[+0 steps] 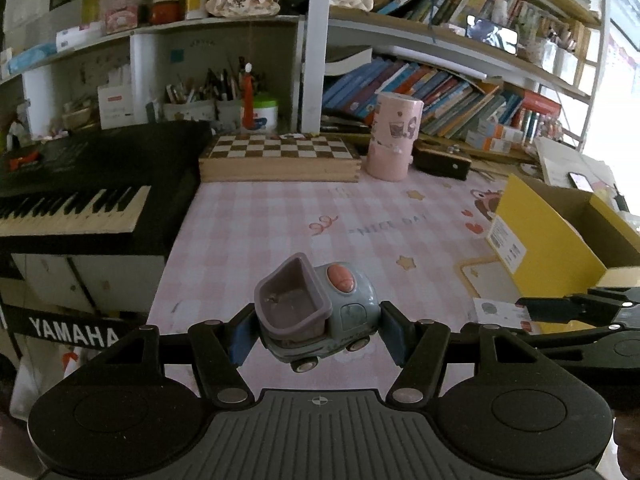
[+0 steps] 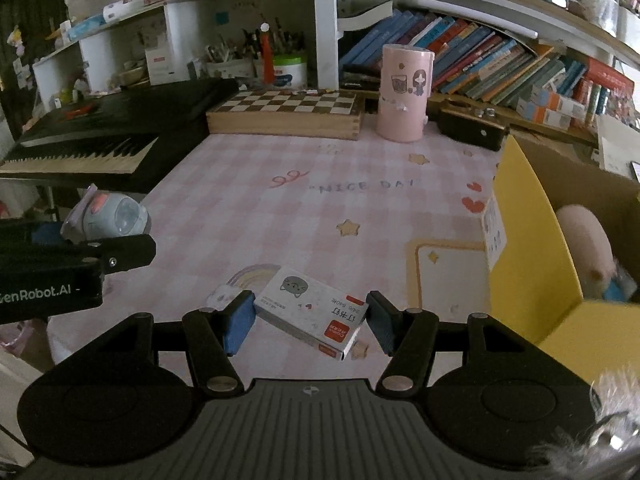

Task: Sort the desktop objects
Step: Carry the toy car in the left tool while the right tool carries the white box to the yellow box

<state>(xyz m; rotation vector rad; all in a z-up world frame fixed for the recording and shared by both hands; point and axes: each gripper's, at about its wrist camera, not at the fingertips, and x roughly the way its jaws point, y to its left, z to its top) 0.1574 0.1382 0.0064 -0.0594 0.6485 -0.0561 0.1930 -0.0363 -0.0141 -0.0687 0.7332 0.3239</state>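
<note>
My left gripper (image 1: pixel 316 330) is shut on a grey-blue toy truck (image 1: pixel 320 312) with a purple tipper bucket and a pink knob, held above the pink checked desk mat (image 1: pixel 280 216). The toy truck also shows in the right wrist view (image 2: pixel 108 216), at the left. My right gripper (image 2: pixel 310 320) is open, its blue pads on either side of a white staple box (image 2: pixel 312 312) with a grey cat picture and a red corner, lying flat on the mat. The box's far end also shows in the left wrist view (image 1: pixel 500 312).
An open yellow cardboard box (image 2: pixel 532 248) stands at the right, a pink plush toy (image 2: pixel 588 248) inside. A black Yamaha keyboard (image 1: pixel 80 200) lies left. A wooden chessboard box (image 1: pixel 280 156), a pink cylinder (image 1: pixel 394 136) and a black case (image 1: pixel 440 160) stand at the back below bookshelves.
</note>
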